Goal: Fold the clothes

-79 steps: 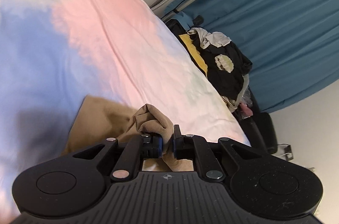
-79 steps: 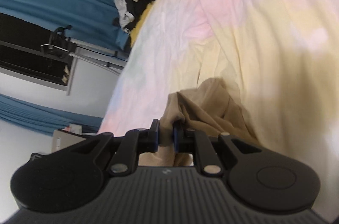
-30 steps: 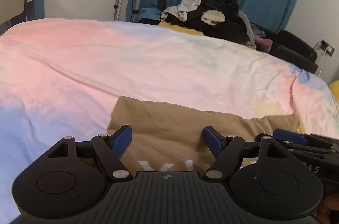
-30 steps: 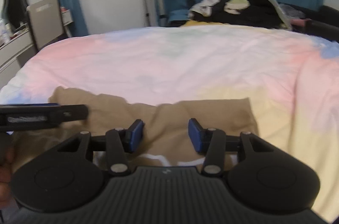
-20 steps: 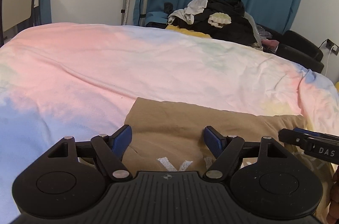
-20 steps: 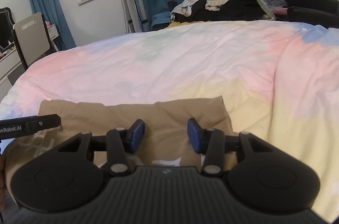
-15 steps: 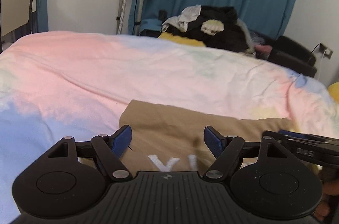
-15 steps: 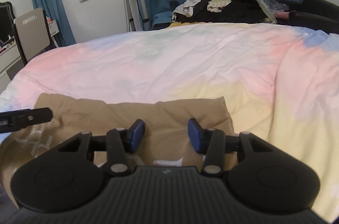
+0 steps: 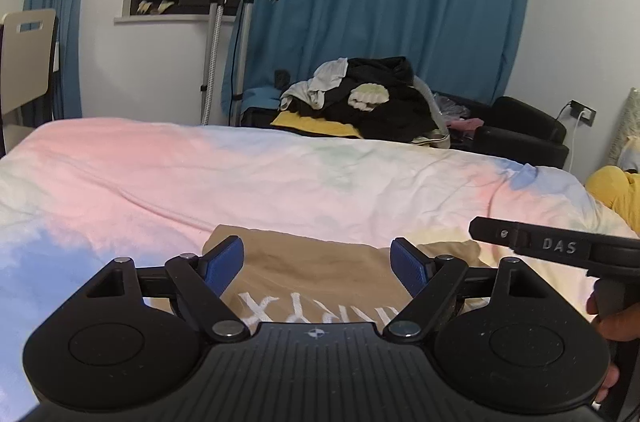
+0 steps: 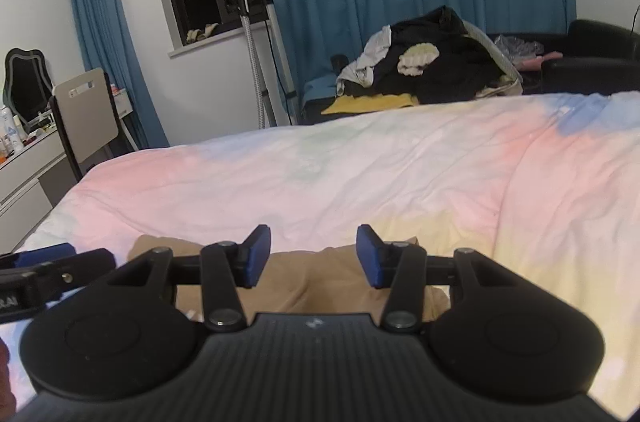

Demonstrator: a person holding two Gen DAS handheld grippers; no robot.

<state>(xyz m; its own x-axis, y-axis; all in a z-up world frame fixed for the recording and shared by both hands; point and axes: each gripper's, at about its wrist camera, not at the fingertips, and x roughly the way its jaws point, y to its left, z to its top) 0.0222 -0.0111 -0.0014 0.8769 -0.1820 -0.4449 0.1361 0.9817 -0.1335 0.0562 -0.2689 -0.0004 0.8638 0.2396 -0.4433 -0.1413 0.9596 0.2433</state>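
Observation:
A tan garment (image 9: 316, 274) with white lettering lies folded flat on the pastel bedspread (image 9: 240, 178), near the bed's front edge. My left gripper (image 9: 318, 264) is open and empty, raised just above the garment's near part. My right gripper (image 10: 312, 254) is open and empty too, above the same tan garment (image 10: 320, 282). The body of the right gripper shows at the right of the left wrist view (image 9: 560, 248). The left gripper's body shows at the left edge of the right wrist view (image 10: 52, 270).
A pile of dark and yellow clothes (image 9: 360, 106) lies beyond the bed's far side before blue curtains (image 9: 380, 2). A garment steamer stand (image 9: 224, 34) stands by the window. A chair (image 10: 84, 114) and desk stand at left. A black sofa (image 9: 520, 138) stands at right.
Both grippers let go of the tan garment, opened and drew back and up. The garment now lies flat and more of the room shows in both views.

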